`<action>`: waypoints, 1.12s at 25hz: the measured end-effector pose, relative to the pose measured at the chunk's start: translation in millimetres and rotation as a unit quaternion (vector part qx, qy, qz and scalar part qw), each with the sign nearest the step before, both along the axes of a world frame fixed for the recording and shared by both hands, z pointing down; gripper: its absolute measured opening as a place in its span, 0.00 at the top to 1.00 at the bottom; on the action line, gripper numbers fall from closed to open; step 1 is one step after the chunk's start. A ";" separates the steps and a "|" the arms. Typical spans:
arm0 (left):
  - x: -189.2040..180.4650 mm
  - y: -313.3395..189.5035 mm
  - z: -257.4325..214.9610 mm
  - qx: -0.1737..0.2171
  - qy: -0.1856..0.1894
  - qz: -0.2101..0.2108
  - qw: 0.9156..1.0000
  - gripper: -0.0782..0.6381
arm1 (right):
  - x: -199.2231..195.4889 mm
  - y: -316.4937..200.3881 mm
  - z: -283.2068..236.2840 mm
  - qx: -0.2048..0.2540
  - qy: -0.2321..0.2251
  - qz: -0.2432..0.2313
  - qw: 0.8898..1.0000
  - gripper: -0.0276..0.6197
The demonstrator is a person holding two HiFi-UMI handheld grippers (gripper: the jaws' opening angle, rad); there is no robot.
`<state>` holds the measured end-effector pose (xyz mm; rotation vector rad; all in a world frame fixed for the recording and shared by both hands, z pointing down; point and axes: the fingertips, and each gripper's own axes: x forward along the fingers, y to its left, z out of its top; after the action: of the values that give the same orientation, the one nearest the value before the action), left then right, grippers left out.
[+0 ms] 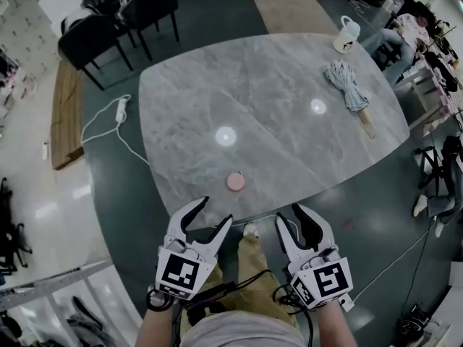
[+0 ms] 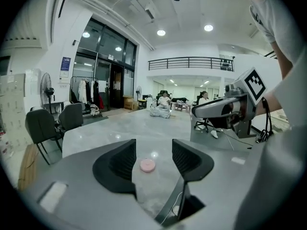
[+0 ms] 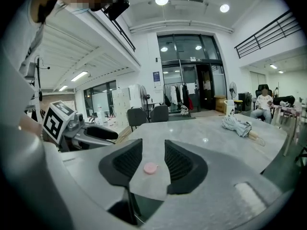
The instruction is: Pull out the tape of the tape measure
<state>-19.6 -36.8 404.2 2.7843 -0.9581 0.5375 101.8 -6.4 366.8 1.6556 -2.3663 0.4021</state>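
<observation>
A small round pink tape measure lies on the grey marble table near its front edge. Both grippers hang short of that edge, over the floor and my legs. My left gripper is open with nothing between its jaws, and the pink tape measure shows through the gap, well ahead. My right gripper is open and empty too, with the tape measure framed between its jaws at a distance. In each gripper view the other gripper shows at the side: the right gripper and the left gripper.
A folded grey umbrella and a white mug sit at the table's far right. Black chairs stand beyond the far left corner. A white power strip and cable lie on the floor at the left. People sit at the right.
</observation>
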 end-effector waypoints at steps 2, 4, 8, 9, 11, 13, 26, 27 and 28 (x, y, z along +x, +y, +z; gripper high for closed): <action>5.1 -7.8 11.2 -0.006 -0.013 -0.005 1.000 0.55 | 3.7 -7.5 4.4 -0.007 0.004 -0.009 1.000 0.73; 9.7 -14.6 23.5 -0.012 -0.026 -0.012 1.000 0.55 | 7.7 -14.0 9.4 -0.013 0.005 -0.016 1.000 0.73; 18.3 -24.9 48.2 -0.022 -0.047 -0.021 0.998 0.53 | 15.4 -24.9 20.7 -0.027 0.002 -0.029 0.999 0.73; 19.7 -27.4 54.1 -0.022 -0.052 -0.024 0.998 0.52 | 17.1 -27.3 23.5 -0.030 0.002 -0.033 0.999 0.73; 22.2 -32.0 65.6 -0.023 -0.060 -0.030 0.998 0.50 | 20.2 -31.1 29.2 -0.035 0.002 -0.039 0.999 0.73; 24.9 -35.9 76.1 -0.025 -0.066 -0.035 0.997 0.49 | 23.1 -34.0 34.7 -0.041 0.003 -0.047 0.998 0.73; 42.2 -54.2 130.3 -0.061 -0.132 -0.049 0.988 0.48 | 36.0 -44.1 58.4 -0.070 0.002 -0.079 0.994 0.73; 43.1 -55.3 133.8 -0.064 -0.138 -0.050 0.987 0.48 | 37.2 -44.4 59.9 -0.071 0.001 -0.079 0.994 0.73; 43.8 -56.5 137.2 -0.067 -0.144 -0.051 0.986 0.48 | 38.4 -44.9 61.3 -0.073 0.000 -0.080 0.994 0.73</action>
<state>24.2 -93.3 541.4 2.5676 -1.0686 0.9701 140.2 -51.3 428.0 1.3925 -2.3847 0.5297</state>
